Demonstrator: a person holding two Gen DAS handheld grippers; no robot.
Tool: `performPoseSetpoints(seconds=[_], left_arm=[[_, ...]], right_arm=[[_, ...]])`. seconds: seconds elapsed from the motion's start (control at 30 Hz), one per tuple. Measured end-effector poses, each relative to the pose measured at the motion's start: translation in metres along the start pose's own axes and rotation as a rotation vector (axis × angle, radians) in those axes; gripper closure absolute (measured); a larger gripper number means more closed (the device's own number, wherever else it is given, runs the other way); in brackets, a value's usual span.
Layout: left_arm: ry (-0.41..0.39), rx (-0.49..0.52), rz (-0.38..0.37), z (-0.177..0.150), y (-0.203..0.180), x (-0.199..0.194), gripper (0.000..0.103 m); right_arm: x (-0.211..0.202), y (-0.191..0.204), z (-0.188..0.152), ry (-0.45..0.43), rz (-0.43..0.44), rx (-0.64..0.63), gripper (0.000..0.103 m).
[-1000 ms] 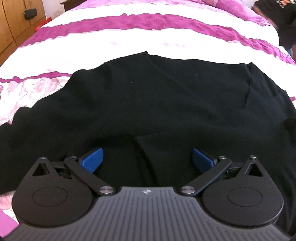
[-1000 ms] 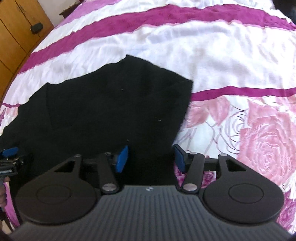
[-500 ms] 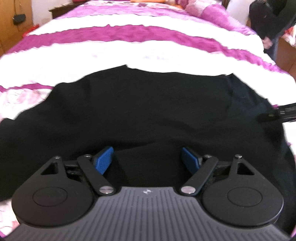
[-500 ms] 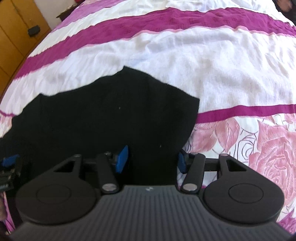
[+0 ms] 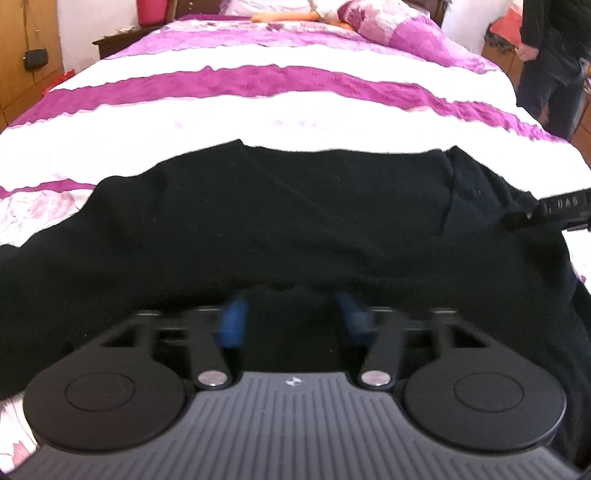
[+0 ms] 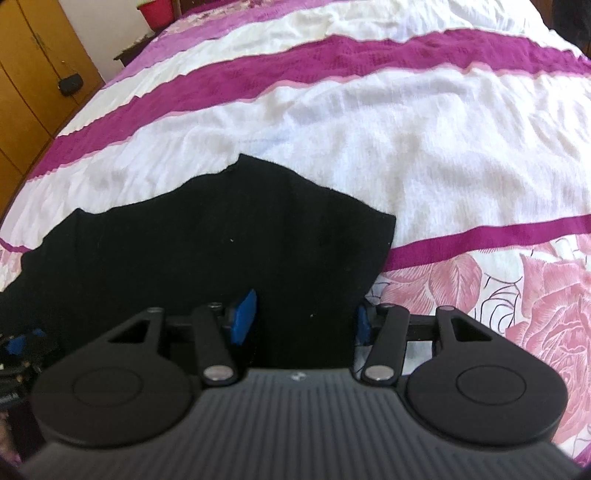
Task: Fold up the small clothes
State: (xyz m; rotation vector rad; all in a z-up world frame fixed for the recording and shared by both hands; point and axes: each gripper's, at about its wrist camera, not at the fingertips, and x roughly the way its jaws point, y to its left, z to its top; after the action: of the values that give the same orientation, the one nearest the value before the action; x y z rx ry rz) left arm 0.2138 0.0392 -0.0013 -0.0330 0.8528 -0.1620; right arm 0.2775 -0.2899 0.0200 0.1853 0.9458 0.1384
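Observation:
A black garment (image 5: pixel 295 221) lies spread on the pink-and-white bedspread (image 5: pixel 295 110). My left gripper (image 5: pixel 291 317) sits low over the garment's near edge. Its blue pads are blurred and its jaws are closing, with a raised bunch of black cloth between them. In the right wrist view the garment's right end (image 6: pixel 221 251) lies under my right gripper (image 6: pixel 304 319). Those jaws are closing too, with the cloth's near corner between the pads. One finger of the right gripper (image 5: pixel 554 210) shows at the left wrist view's right edge.
A person in dark clothes (image 5: pixel 550 55) stands beside the bed at the far right. Wooden wardrobe doors (image 6: pixel 33 74) line the left side. A purple pillow (image 5: pixel 399 33) lies at the head of the bed. The bed's right edge is close to the garment.
The left gripper's pads have come much closer together over the black cloth, and its view has tipped up toward the headboard. The right pads have narrowed slightly around the garment's corner.

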Motion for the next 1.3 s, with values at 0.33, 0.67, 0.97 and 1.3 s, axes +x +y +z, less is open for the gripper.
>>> performPoseSetpoints(seconds=[0.33,0.67,0.97,1.3], left_arm=[[-0.077,0.003,-0.005,-0.010,-0.005,-0.023,0.090],[-0.204,0.119,0.074,0.038,-0.017,-0.021,0.090],[-0.123,0.272,0.195,0.020,-0.023,0.035,0.068],[-0.074,0.197,0.215,0.007,0.010,-0.022,0.035]], right_arm=[[-0.016,0.000,-0.007,-0.109,-0.033,-0.057,0.094],[-0.017,-0.005,-0.007,-0.240,-0.126,0.018,0.094],[-0.001,-0.004,-0.014,-0.202,-0.184,-0.006,0.081],[-0.069,0.009,-0.037,-0.255,-0.121,-0.004,0.049]])
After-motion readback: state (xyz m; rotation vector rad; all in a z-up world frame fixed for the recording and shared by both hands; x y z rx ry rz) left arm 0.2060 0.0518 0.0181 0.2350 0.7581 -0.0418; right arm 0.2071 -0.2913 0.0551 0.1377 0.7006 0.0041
